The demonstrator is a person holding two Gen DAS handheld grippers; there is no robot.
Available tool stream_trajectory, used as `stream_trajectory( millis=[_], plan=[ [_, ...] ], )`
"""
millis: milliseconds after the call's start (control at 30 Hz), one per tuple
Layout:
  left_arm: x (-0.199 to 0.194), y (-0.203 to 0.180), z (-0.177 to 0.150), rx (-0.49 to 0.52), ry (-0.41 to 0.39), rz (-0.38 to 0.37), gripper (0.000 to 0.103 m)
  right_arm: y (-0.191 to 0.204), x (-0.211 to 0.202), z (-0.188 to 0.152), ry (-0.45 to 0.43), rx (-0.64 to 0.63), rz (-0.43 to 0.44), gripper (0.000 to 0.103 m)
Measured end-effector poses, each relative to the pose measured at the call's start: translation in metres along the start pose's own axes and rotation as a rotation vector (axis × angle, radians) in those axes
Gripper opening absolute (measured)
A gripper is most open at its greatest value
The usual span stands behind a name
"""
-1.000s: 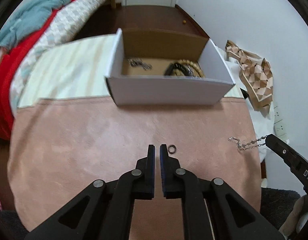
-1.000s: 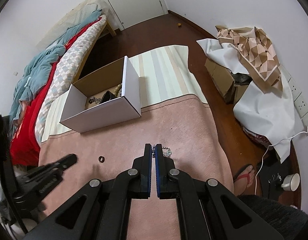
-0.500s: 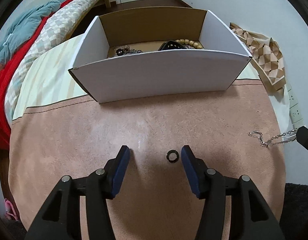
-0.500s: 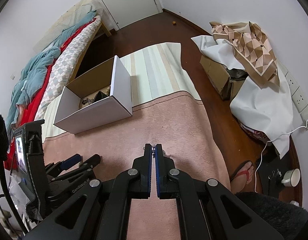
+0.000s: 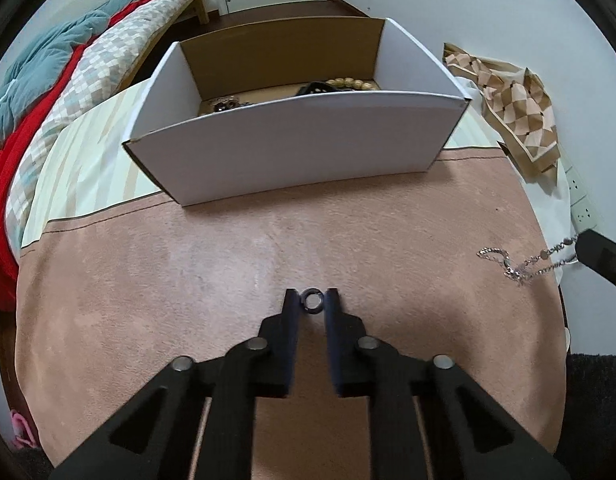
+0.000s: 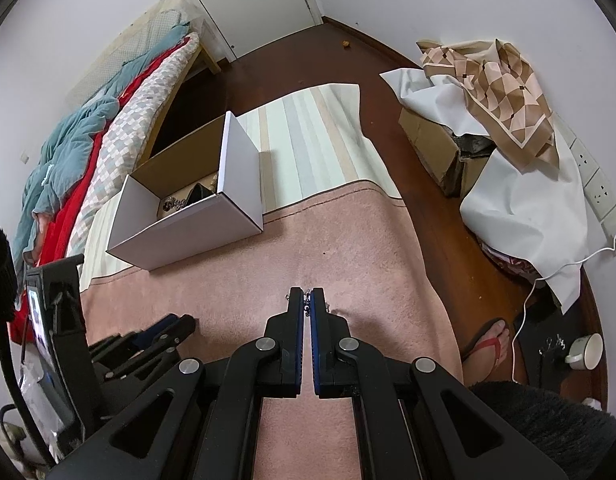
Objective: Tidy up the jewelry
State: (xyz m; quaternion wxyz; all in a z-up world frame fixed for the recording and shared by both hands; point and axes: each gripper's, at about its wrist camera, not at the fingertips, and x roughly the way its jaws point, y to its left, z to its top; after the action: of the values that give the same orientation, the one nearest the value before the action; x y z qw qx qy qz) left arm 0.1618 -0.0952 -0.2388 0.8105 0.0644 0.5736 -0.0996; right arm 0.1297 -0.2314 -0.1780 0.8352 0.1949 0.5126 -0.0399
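Observation:
A small dark ring point(image 5: 312, 300) sits between the fingertips of my left gripper point(image 5: 312, 302), which is shut on it just above the pink mat point(image 5: 188, 280). My right gripper point(image 6: 307, 300) is shut on a silver chain; the chain point(image 5: 519, 264) hangs from its tip in the left wrist view and only a few links point(image 6: 306, 307) show in the right wrist view. A white cardboard box point(image 5: 300, 148) stands ahead, holding a bead bracelet point(image 5: 347, 82) and other jewelry point(image 5: 224, 104). The box also shows in the right wrist view point(image 6: 188, 236).
A striped mat point(image 6: 308, 140) lies behind the box. A bed with red and teal bedding point(image 6: 68, 168) is on the left. A cloth-covered carton point(image 6: 487, 136) and wall sockets point(image 6: 599, 196) are on the right. A foot in a sandal point(image 6: 487, 344) and a cup point(image 6: 585, 352) are on the wood floor.
My left gripper opened wide, moved forward around the ring, then closed on it. My right gripper lifted the silver chain off the mat and stayed shut.

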Motion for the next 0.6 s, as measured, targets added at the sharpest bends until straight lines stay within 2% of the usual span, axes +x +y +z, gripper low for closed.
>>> stream_trajectory(
  millis=[300,600],
  plan=[
    [-0.011,0.002,0.003,-0.008,-0.030,-0.002,0.009,0.005,-0.011,0.004,-0.019,-0.003,0.021,0.003],
    [-0.073,0.018,0.032,-0.041,-0.148,-0.058,0.009,0.040,-0.056,0.037,-0.097,-0.050,0.127,0.003]
  ],
)
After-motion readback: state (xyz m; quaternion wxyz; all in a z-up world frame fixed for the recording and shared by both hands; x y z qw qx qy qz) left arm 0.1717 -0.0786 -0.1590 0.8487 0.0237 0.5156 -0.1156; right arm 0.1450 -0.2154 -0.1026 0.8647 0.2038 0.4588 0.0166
